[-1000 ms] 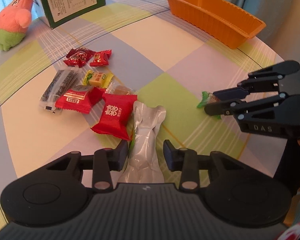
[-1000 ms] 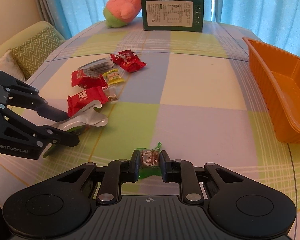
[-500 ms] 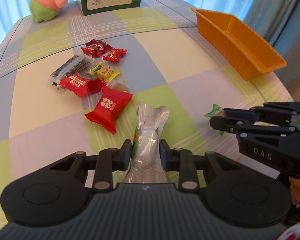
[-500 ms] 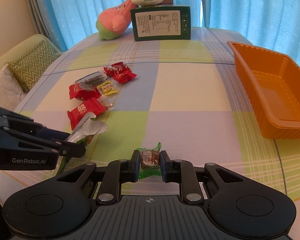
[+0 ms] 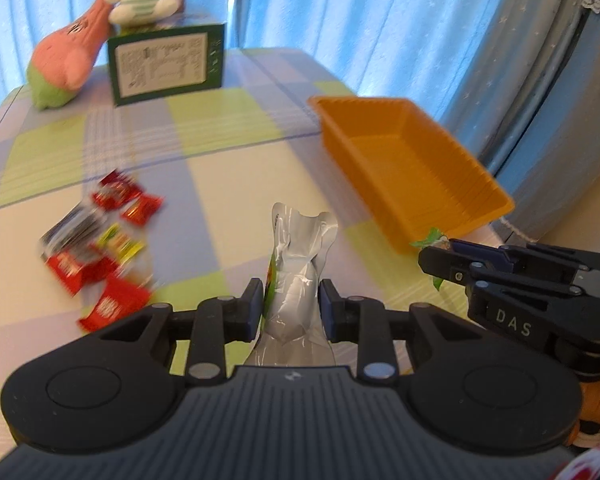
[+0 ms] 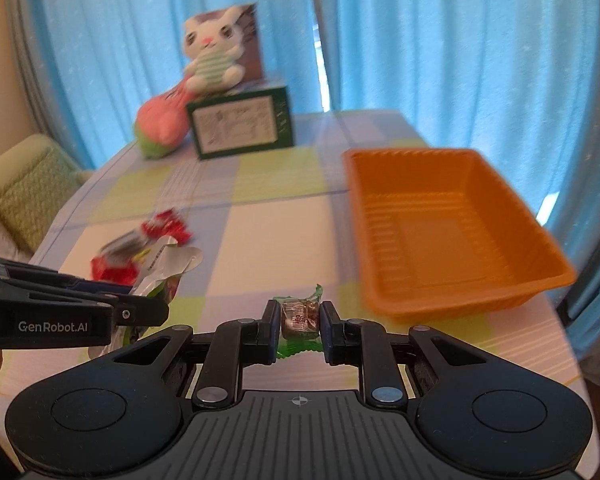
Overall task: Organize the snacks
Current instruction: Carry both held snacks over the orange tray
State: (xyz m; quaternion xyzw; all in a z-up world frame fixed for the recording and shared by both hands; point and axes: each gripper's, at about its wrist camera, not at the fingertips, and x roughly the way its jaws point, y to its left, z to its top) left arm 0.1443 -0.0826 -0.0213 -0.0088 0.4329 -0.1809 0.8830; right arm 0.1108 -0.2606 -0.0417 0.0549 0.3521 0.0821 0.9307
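**Both snacks lifted, tray ahead**

Since a second ago we have raised both grippers off the table and swung toward the orange tray [image 6: 452, 236]. Our left gripper [image 5: 291, 304] is clamped on the silver pouch [image 5: 300, 276], held above the table's near edge, with loose candies [image 5: 100, 248] lying toward the left edge. Our right gripper [image 6: 300, 320] pinches the green-wrapped candy [image 6: 300, 316], just short of the tray's near rim. The slick pouch could slip, or the two grippers could collide over the tray.
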